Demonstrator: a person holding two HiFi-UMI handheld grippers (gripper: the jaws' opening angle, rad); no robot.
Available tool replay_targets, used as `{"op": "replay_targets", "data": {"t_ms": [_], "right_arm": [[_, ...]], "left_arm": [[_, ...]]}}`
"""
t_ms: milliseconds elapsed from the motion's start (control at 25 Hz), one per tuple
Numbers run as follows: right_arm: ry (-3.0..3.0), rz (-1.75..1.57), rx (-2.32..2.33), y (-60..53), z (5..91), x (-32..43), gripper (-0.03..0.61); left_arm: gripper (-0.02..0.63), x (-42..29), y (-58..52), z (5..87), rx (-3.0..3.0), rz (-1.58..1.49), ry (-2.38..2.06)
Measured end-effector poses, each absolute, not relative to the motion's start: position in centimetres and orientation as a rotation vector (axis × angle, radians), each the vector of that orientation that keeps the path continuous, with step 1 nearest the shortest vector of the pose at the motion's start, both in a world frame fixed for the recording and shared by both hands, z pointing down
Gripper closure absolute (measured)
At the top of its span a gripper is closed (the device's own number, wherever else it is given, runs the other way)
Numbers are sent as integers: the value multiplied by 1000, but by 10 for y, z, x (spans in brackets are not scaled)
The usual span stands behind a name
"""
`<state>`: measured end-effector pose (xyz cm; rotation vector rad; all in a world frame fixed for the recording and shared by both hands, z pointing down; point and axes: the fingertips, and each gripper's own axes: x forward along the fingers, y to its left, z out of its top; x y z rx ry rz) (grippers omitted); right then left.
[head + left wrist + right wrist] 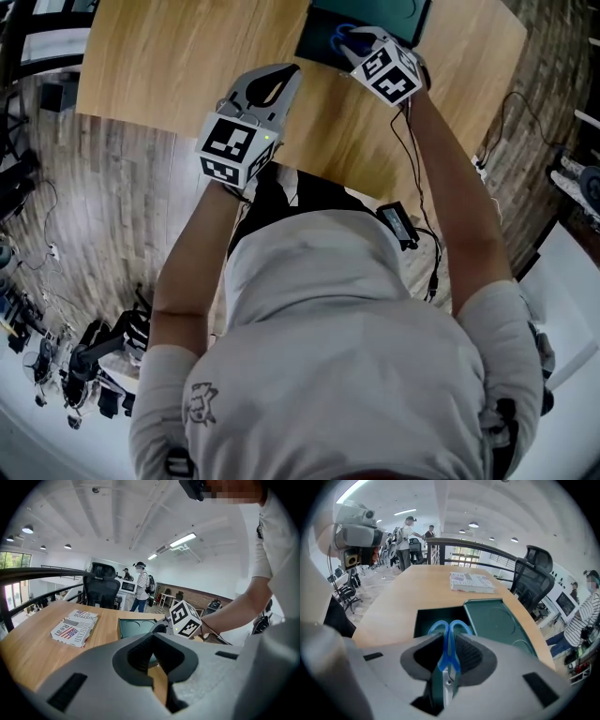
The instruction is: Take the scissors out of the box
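Note:
The scissors (pixel 449 641) have blue handles and steel blades. They stand between the pads of my right gripper (pixel 447 660), which is shut on them just above the open dark green box (pixel 424 620). In the head view the right gripper (pixel 352 41) hangs over the box (pixel 317 45) at the table's far edge, with the blue handles (pixel 339 36) showing beside it. My left gripper (pixel 292 70) hovers over the wooden table (pixel 169 56) left of the box, with its tips together and nothing in them. In the left gripper view, the left gripper (pixel 157 665) faces the box (pixel 136 626).
The green lid (pixel 497 620) lies flat right of the box. A printed magazine (pixel 471 582) rests farther along the table. An office chair (pixel 529 573) stands past the table edge. People stand in the background. A black cable (pixel 412 169) runs along my right arm.

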<state>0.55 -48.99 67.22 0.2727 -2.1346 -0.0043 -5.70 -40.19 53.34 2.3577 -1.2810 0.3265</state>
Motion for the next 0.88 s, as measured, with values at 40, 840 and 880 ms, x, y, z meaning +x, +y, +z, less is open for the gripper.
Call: {"op": "replay_targets", "data": {"t_ms": [40, 840, 880], "right_arm": [[-2147, -5, 295, -490, 664, 4, 490], [-2408, 38, 851, -383, 484, 21, 489], [-2417, 45, 874, -371, 478, 23, 489]], "left_arm": [[609, -58, -400, 529, 2367, 324, -1278], [609, -79, -302, 439, 2611, 265, -1182], [609, -78, -292, 436, 2624, 259, -1171]]}}
